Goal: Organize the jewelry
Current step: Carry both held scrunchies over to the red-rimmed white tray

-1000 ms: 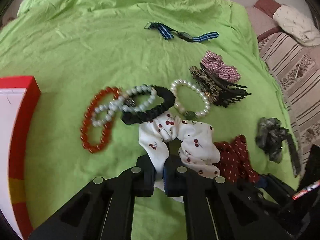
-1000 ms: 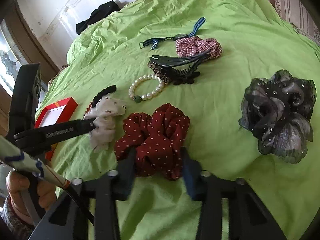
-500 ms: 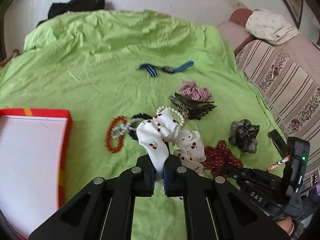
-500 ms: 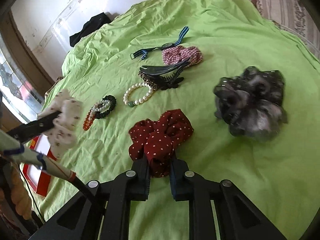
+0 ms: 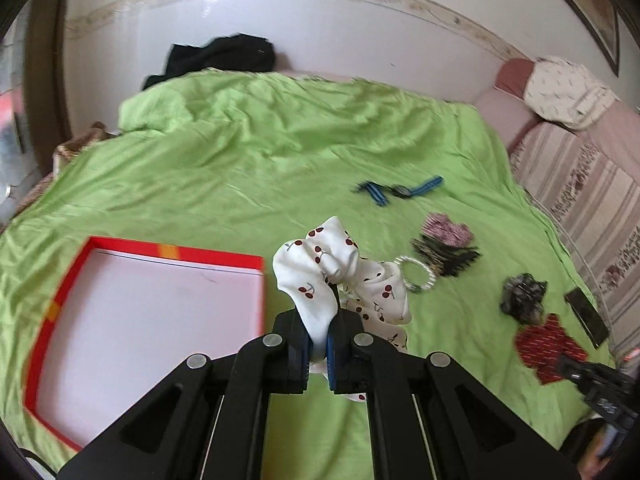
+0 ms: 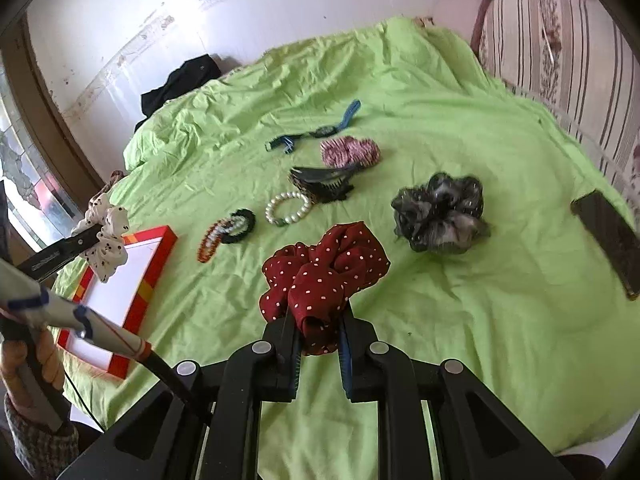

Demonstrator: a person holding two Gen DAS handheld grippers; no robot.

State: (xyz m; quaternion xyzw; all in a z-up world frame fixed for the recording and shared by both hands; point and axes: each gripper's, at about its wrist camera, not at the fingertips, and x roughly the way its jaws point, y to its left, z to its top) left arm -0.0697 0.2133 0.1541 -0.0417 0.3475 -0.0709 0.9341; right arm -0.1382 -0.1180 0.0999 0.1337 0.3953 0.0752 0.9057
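Left gripper pinches a white cherry-print scrunchie aloft beside the red-rimmed tray — apparently its destination. Right gripper clamps a dark red dotted scrunchie, lifted above the green bedspread, where bracelets, a claw clip and a grey scrunchie await sorting.

Wrinkled lime-green bedsheet, white wall with patterned border strip, striped pink sofa, stained-glass window at left.
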